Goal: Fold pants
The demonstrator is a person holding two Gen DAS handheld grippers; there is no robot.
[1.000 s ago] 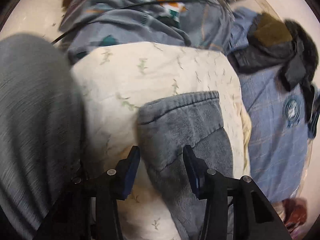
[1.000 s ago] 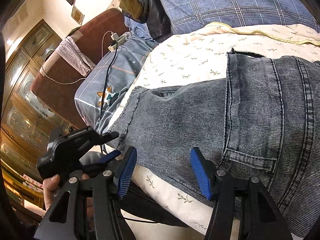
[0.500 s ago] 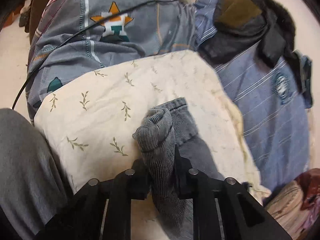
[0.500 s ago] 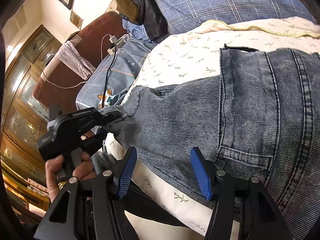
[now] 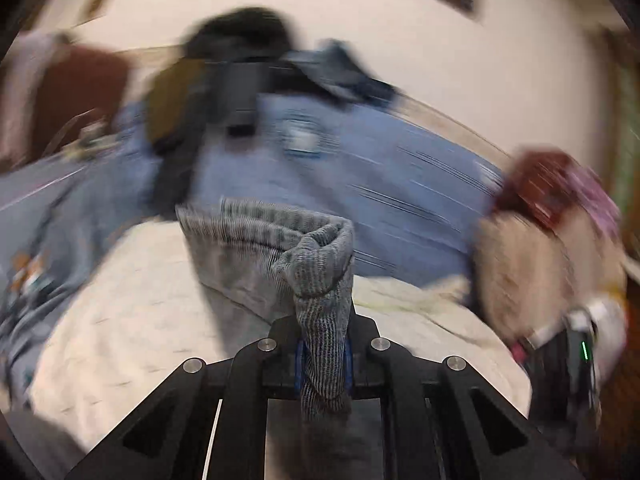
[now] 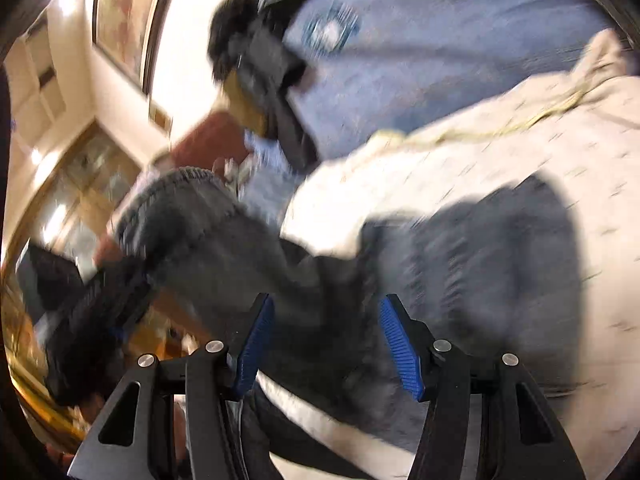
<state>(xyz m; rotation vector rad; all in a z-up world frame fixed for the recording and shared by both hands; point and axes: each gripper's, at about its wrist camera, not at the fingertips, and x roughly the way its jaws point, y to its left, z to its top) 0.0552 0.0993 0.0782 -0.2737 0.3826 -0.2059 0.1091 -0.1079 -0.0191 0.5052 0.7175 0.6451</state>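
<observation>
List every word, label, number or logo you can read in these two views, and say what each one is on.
None can be read.
Round white and blue emblem on the blue checked blanket: too blurred to read.
Orange and teal print on the grey-blue bedding: blurred, no letters legible.
Grey denim pants: no label visible.

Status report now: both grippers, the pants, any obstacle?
Left gripper closing on pants hem, lifted. Right gripper open over the pants. Nothing blocking.

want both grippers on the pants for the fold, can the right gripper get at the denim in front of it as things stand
Probably yes. The right gripper is open with the pants lying right ahead on the cream sheet, nothing between. The left gripper, closing on the leg end, lifts it off to the side.
</observation>
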